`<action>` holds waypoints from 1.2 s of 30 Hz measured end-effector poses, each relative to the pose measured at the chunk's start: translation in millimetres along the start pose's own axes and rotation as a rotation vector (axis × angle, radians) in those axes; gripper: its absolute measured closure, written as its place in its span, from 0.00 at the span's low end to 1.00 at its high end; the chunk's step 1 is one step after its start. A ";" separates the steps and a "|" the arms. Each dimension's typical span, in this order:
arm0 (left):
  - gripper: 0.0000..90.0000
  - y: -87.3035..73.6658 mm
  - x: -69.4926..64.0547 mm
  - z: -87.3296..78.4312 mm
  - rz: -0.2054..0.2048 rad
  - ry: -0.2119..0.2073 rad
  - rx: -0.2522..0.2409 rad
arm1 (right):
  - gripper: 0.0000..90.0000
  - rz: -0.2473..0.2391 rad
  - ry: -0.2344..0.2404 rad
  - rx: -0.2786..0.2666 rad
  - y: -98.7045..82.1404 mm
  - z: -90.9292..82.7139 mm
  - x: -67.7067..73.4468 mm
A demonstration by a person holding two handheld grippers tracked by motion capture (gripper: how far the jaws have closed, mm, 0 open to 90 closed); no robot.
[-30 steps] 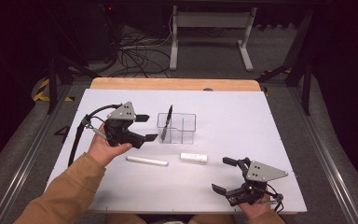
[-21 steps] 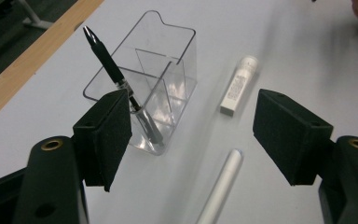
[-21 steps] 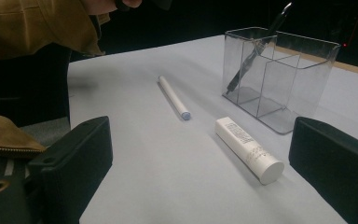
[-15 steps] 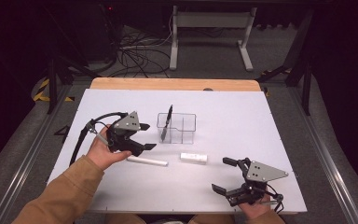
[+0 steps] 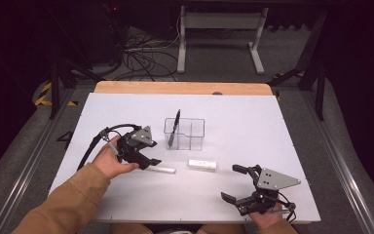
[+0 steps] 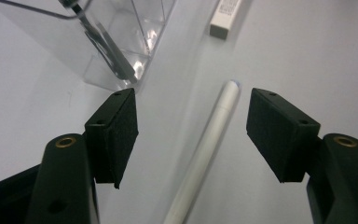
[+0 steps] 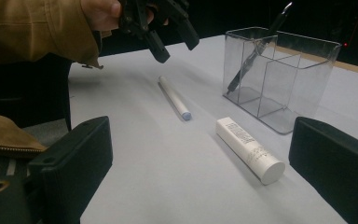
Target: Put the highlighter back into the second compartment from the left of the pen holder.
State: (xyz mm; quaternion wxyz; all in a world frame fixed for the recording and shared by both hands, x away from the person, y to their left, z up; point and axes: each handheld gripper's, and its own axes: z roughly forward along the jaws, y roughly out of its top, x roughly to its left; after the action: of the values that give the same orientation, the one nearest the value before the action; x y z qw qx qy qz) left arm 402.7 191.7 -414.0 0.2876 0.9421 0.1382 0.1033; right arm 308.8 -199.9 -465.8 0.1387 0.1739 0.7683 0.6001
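While the left gripper [image 6: 193,135] hangs just above the white pen [image 6: 205,154], its jaws have just been closing in and stand apart, the pen lying lengthwise between them with neither pad touching it. The pen sits nearer the right-hand jaw than the left, its rounded tip reaching slightly beyond the pad ends. To grip well, the hand should probably shift so the barrel is midway between the pads, come down until they flank it, then close squarely across it so it cannot roll away. Beyond the left-hand jaw stands the clear organizer [image 6: 121,51], with a dark pen [image 6: 107,46] leaning in one compartment; its other compartments look empty. A white tube [image 6: 224,18] lies farther ahead. The right gripper [image 5: 246,184] rests open, holding nothing.
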 end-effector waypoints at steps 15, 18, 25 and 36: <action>0.43 -0.5 2.2 21.8 -0.012 -0.093 0.110 | 0.07 0.002 0.003 0.001 -0.2 -0.2 -0.3; 0.46 -2.8 4.7 25.5 -0.023 -0.110 0.127 | 0.07 0.001 0.003 0.000 -0.1 -0.2 -0.1; 0.50 -4.5 3.3 31.8 0.007 -0.115 0.164 | 0.07 0.002 0.004 0.002 -0.4 -0.2 -0.7; 0.58 -3.7 -1.3 38.4 0.097 -0.092 0.230 | 0.07 0.002 0.005 0.003 -0.6 0.0 -0.6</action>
State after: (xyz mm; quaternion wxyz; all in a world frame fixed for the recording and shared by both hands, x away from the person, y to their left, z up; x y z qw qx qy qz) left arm 411.3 174.6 -447.5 0.1783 0.9782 0.0902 0.0574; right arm 309.3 -200.3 -466.3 0.1357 0.1733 0.7694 0.5996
